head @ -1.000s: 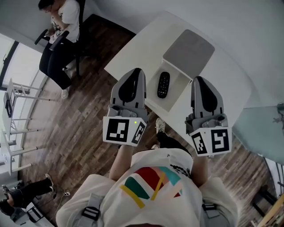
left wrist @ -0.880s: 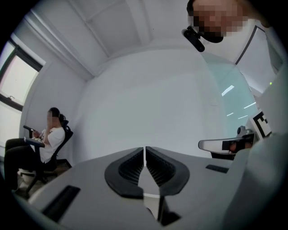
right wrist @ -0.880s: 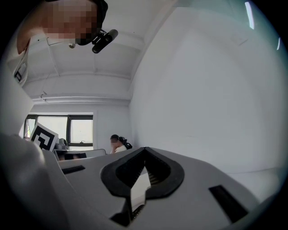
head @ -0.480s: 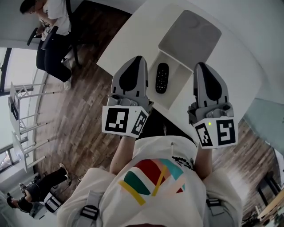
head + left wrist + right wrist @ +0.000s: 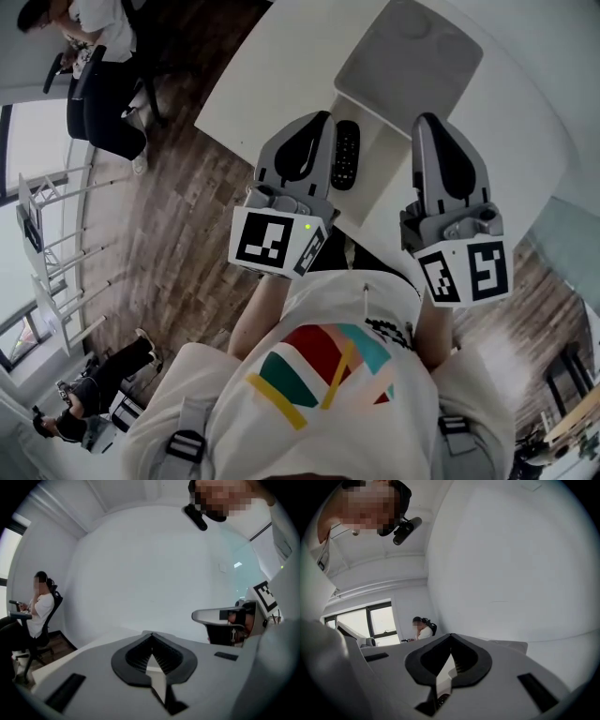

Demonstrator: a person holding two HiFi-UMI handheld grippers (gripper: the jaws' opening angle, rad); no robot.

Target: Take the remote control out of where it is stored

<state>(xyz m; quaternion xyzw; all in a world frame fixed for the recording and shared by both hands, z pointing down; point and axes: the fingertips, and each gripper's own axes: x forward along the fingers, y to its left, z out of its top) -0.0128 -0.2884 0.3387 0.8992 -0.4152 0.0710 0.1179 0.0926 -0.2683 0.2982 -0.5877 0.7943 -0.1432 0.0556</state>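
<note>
A black remote control (image 5: 346, 155) lies in an open white drawer (image 5: 379, 176) at the near edge of the white table (image 5: 272, 66). My left gripper (image 5: 317, 124) hovers just left of the remote, its body covering the remote's left edge in the head view; its jaws are shut and empty. My right gripper (image 5: 429, 122) is raised over the drawer's right side, also shut with nothing in it. In the left gripper view the shut left gripper (image 5: 151, 645) points at a bare wall, with the right gripper (image 5: 224, 616) to its right. The right gripper (image 5: 450, 644) faces a wall too.
A grey mat (image 5: 412, 56) lies on the table behind the drawer. A person (image 5: 89, 66) sits on a chair at the upper left on the wooden floor (image 5: 178, 244). White racks (image 5: 47, 272) stand at the left. Another person (image 5: 89, 398) is at the bottom left.
The left gripper has moved right and forward, from well left of the remote to right beside it. The right gripper has kept its place over the drawer's right side.
</note>
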